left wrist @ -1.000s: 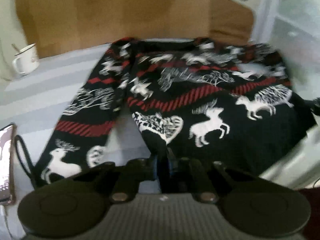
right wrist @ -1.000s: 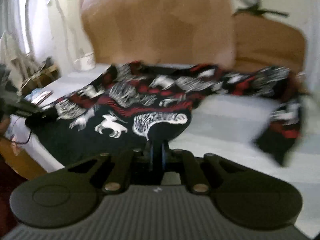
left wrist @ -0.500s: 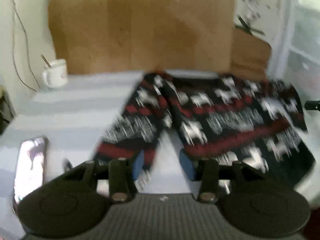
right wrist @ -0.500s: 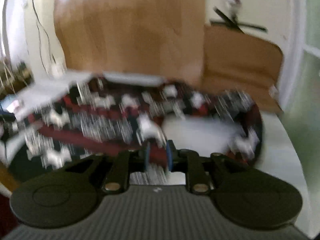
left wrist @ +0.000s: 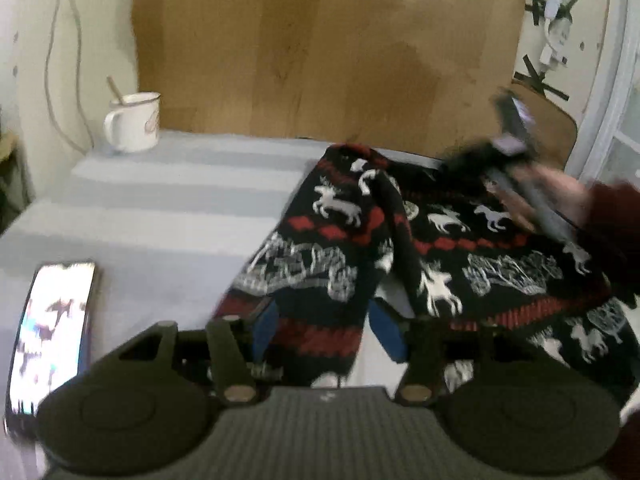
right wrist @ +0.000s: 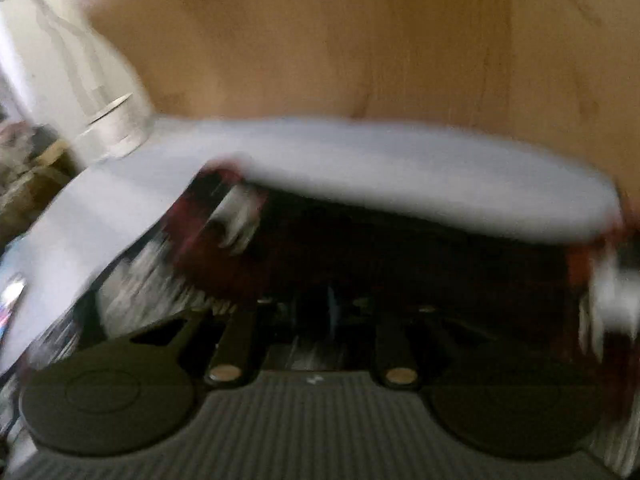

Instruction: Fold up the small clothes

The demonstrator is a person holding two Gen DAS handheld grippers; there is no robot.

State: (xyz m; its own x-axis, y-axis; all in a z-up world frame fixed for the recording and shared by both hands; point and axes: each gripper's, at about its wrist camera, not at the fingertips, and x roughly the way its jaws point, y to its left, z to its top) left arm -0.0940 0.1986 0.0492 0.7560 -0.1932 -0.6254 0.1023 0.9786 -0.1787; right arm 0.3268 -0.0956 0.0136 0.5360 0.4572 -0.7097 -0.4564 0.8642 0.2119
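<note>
A small black sweater (left wrist: 460, 248) with white reindeer and red stripes lies on the grey-striped table (left wrist: 168, 200). My left gripper (left wrist: 326, 326) is open, its blue pads (left wrist: 266, 326) on either side of the sweater's left sleeve (left wrist: 320, 280), which lies toward me. The right gripper and the hand holding it show blurred over the sweater's far right part in the left wrist view (left wrist: 516, 152). The right wrist view is heavily blurred: the right gripper (right wrist: 330, 306) is low over the dark sweater (right wrist: 400, 264), its jaws close together, and a grip on cloth cannot be made out.
A white mug (left wrist: 134, 122) with a stick in it stands at the table's back left. A phone (left wrist: 52, 328) with a lit screen lies at the front left. A brown board (left wrist: 320, 48) stands behind the table.
My left gripper let go of the sweater's hem, opened, and moved left over the sleeve. My right gripper swung left and down close over the sweater.
</note>
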